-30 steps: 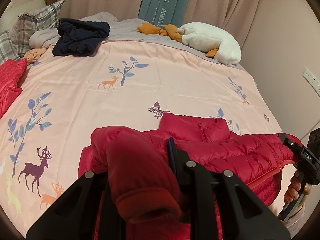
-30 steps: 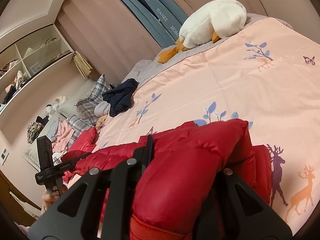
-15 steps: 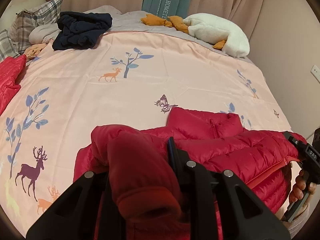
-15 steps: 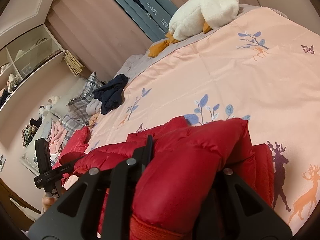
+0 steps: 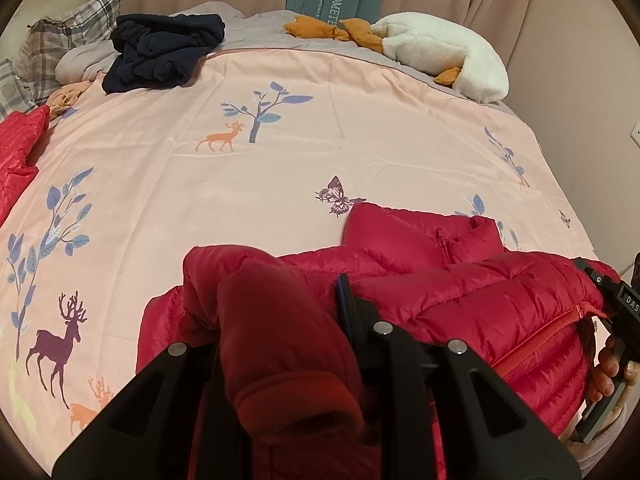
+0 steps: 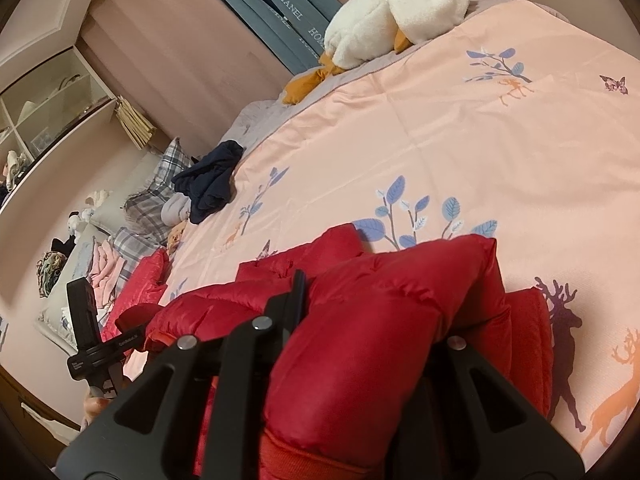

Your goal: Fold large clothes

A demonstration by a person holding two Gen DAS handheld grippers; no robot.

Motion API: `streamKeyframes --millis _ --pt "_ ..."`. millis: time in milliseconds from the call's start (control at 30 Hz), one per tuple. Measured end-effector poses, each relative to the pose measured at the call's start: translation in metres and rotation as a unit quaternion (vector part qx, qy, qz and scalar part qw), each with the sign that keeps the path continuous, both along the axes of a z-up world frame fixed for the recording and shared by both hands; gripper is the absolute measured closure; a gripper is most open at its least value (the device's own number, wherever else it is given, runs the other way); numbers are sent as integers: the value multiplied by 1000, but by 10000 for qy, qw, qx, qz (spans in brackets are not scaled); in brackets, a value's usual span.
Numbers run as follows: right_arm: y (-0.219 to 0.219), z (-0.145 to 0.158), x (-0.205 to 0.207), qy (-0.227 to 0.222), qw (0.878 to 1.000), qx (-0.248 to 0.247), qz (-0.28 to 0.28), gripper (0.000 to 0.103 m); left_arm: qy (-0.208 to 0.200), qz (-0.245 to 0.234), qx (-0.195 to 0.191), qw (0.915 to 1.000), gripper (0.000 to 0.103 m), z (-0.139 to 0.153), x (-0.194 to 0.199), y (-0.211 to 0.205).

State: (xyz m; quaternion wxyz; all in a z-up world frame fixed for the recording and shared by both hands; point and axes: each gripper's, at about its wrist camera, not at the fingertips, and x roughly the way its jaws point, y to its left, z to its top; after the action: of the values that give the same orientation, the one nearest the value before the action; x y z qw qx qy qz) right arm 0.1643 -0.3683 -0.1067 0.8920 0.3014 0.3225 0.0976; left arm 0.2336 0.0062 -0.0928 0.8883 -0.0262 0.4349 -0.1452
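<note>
My left gripper point(image 5: 280, 344) has its jaws clamped on a thick bunch of the red puffer jacket point(image 5: 472, 292), a fleece-lined cuff or hem edge bulging back between them. My right gripper point(image 6: 360, 320) likewise bites a fat quilted fold of the same jacket, jaws closed on it. Between my two holds the jacket stretches across the near edge of the bed point(image 5: 280, 160), its collar and zip pointing up the pink deer-print cover, the lower part hanging toward me.

I judge I'm carrying the bottom half up to lay it over the chest. To do that well, I should keep both holds level and move them together, so the fold line runs straight across and the slippery shell doesn't skew. Lay the edge down near the collar before letting go, since the puffy filling will spring back if dropped from height.

Further off lie a navy garment point(image 5: 164, 48) and a white plush goose point(image 5: 440, 52), well clear.
</note>
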Motion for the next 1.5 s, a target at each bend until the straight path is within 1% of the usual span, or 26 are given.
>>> streamKeyframes --millis 233,1500 --pt "0 -6 6 123 9999 -11 -23 87 85 7 46 10000 82 -6 5 -2" --pt "-1 -21 17 282 9996 2 -30 86 371 74 105 9992 82 -23 22 -9"
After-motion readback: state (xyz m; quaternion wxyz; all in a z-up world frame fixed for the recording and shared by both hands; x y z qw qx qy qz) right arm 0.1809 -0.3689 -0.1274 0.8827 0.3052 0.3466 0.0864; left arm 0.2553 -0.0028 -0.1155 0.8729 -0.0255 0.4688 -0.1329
